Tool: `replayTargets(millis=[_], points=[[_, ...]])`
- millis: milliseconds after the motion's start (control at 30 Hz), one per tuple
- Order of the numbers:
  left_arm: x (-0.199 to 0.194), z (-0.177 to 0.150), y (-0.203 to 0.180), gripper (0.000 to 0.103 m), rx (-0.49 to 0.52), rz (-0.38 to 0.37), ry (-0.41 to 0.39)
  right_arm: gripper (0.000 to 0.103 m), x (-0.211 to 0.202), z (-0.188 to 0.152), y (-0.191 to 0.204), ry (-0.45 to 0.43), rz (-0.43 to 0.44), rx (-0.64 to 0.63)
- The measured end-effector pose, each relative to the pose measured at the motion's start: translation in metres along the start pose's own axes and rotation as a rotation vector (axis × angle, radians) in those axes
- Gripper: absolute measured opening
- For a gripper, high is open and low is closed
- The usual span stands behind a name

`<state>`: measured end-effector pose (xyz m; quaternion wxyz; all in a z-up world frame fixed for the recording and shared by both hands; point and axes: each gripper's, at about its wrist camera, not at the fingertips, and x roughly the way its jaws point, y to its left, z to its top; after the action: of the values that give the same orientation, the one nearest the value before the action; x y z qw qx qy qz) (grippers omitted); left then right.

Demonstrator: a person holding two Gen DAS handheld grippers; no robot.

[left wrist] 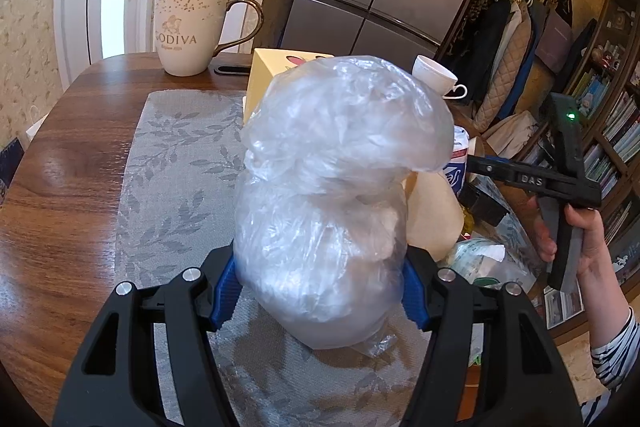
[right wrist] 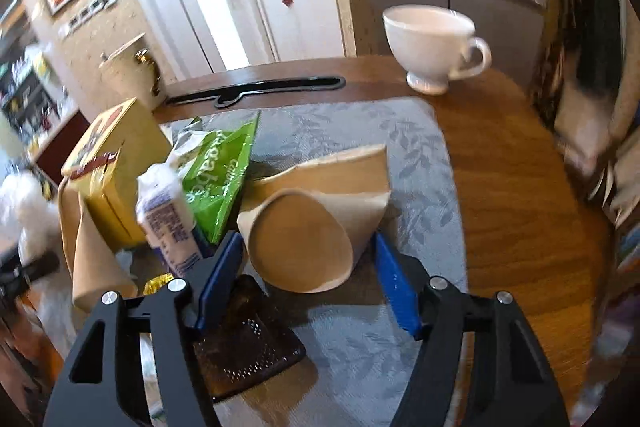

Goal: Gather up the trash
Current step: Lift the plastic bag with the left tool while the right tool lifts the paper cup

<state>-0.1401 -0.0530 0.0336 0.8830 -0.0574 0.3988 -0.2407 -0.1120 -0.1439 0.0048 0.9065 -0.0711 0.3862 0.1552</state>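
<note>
My left gripper [left wrist: 320,287] is shut on a crumpled clear plastic bag [left wrist: 332,187], which stands between its blue pads above the grey placemat [left wrist: 176,163]. My right gripper [right wrist: 308,275] is open around a squashed brown paper cup [right wrist: 316,223] lying on its side, bottom toward the camera; whether the pads touch it I cannot tell. Left of it lie a green snack wrapper [right wrist: 220,179], a small white-and-blue packet [right wrist: 168,227], a second brown paper cup [right wrist: 92,259] and a yellow box [right wrist: 108,171]. The right gripper's body [left wrist: 560,179] shows in the left wrist view.
A Godiva mug [left wrist: 188,27] with a spoon and a white teacup [right wrist: 432,47] stand at the back of the round wooden table [right wrist: 520,187]. A black utensil [right wrist: 260,89] lies behind the mat. A dark brown tray [right wrist: 244,343] sits under the right gripper.
</note>
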Motion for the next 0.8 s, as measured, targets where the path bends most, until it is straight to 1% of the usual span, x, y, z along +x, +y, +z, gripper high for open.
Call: replayTargets(millis=[67, 167, 200, 233, 267, 333, 400, 433, 567, 667, 800], points=[[0.001, 0.000, 0.000, 0.065, -0.003, 0.000, 0.001, 0.066, 0.002, 0.002, -0.001, 0.022, -0.026, 0.014], [0.001, 0.001, -0.001, 0.065, -0.003, -0.006, -0.002, 0.066, 0.007, 0.002, -0.007, 0.036, -0.002, 0.063], [0.001, 0.001, -0.002, 0.065, -0.001, -0.007, -0.003, 0.071, 0.010, 0.001, -0.008, 0.041, 0.008, 0.077], [0.001, 0.001, -0.002, 0.065, 0.001, -0.007, -0.003, 0.080, 0.012, 0.000, -0.008, 0.042, 0.022, 0.093], [0.002, 0.002, -0.002, 0.065, 0.002, -0.007, -0.002, 0.082, 0.013, 0.000, -0.010, 0.040, 0.031, 0.107], [0.003, 0.002, -0.002, 0.065, 0.000, -0.008, 0.000, 0.082, 0.017, 0.000, -0.011, 0.041, 0.049, 0.139], [0.003, 0.002, -0.001, 0.065, -0.001, -0.008, 0.001, 0.081, 0.018, 0.002, -0.014, 0.032, 0.064, 0.166], [0.003, 0.002, -0.001, 0.065, 0.000, -0.008, 0.002, 0.070, 0.018, 0.003, -0.014, 0.029, 0.062, 0.167], [0.003, 0.003, -0.001, 0.065, 0.004, -0.006, 0.003, 0.068, 0.017, 0.005, -0.014, 0.022, 0.076, 0.147], [0.002, 0.004, 0.000, 0.065, -0.001, -0.003, 0.002, 0.068, 0.013, 0.004, -0.013, 0.001, 0.069, 0.137], [-0.001, 0.004, 0.001, 0.065, -0.010, -0.002, -0.009, 0.066, -0.003, 0.004, -0.023, -0.044, 0.082, 0.172]])
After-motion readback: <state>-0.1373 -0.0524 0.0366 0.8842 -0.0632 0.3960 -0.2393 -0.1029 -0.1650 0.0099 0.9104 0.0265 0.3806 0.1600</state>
